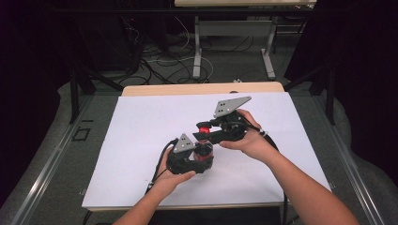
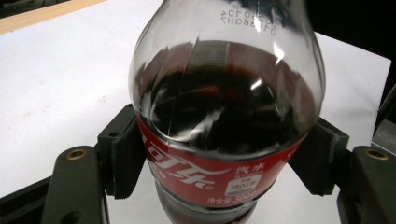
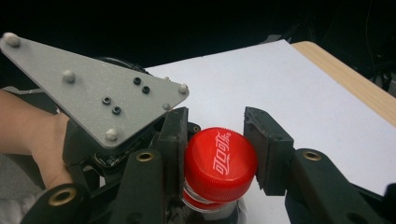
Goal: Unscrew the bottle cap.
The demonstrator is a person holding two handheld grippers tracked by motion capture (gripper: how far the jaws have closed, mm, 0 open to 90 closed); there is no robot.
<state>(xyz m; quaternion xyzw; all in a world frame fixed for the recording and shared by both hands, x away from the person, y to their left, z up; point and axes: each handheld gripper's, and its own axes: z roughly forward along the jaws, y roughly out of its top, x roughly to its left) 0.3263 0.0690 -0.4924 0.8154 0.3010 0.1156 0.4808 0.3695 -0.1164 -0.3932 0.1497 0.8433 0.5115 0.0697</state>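
A small cola bottle [image 1: 204, 151] [image 2: 224, 112] with dark drink and a red label stands upright on the white sheet [image 1: 141, 131]. My left gripper [image 1: 202, 157] [image 2: 224, 156] is shut on its body, one pad [image 2: 125, 156] on each side at the label. My right gripper [image 1: 205, 132] [image 3: 219, 144] reaches in from the right, and its pads [image 3: 267, 144] press on the bottle's red cap [image 1: 203, 128] [image 3: 219, 158]. The left gripper's grey plate [image 3: 88, 88] and the hand holding it [image 3: 39, 140] appear just behind the cap.
The sheet covers a wooden table whose far edge [image 1: 202, 88] shows beyond it. Behind stand a metal-legged table [image 1: 197, 51] and loose cables on the floor [image 1: 159, 61]. Bare sheet lies left and right of the hands.
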